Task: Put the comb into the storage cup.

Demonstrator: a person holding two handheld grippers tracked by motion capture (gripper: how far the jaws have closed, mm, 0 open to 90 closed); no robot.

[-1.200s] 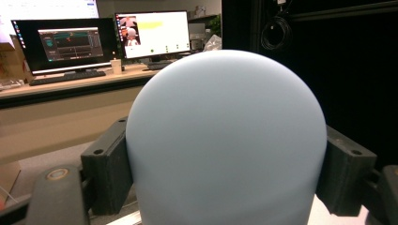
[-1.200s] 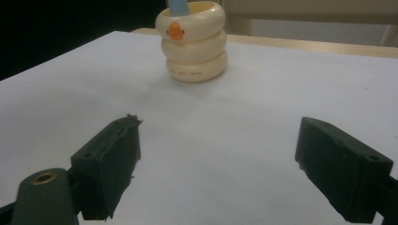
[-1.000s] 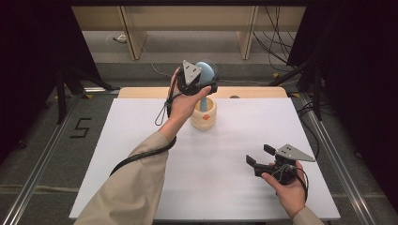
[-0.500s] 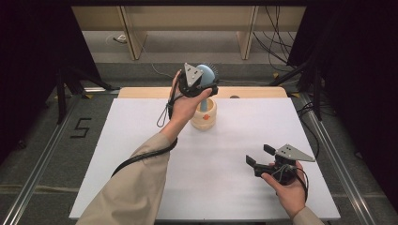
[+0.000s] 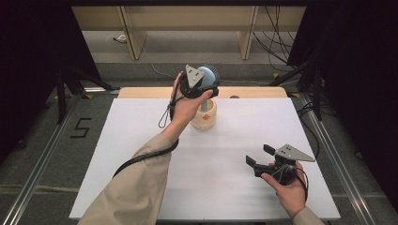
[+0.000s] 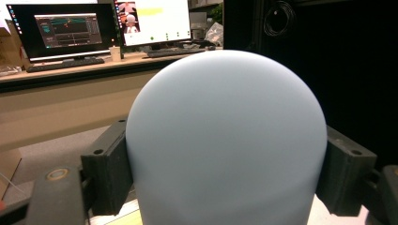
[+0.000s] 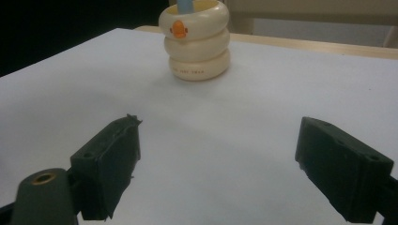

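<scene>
A pale blue round-headed brush (image 5: 209, 74) with dark bristles stands with its handle (image 7: 185, 5) down in a cream ringed holder (image 5: 205, 119) at the back middle of the table. In the right gripper view the holder (image 7: 197, 42) shows a small orange duck bill. My left gripper (image 5: 206, 86) is shut on the brush head (image 6: 225, 140), one jaw on each side of the dome. Near the front right of the table, my right gripper (image 5: 259, 155) is held open and empty. Its jaws (image 7: 234, 159) point toward the holder, well short of it.
A white sheet (image 5: 141, 140) covers the table, with a wooden strip (image 5: 253, 92) along its far edge. A desk with monitors (image 6: 65, 28) stands beyond, seen in the left gripper view. Metal rails (image 5: 42, 164) and cables run along the floor at both sides.
The left gripper with the brush head has drifted slightly to the right. The right hand and its gripper have stayed still.
</scene>
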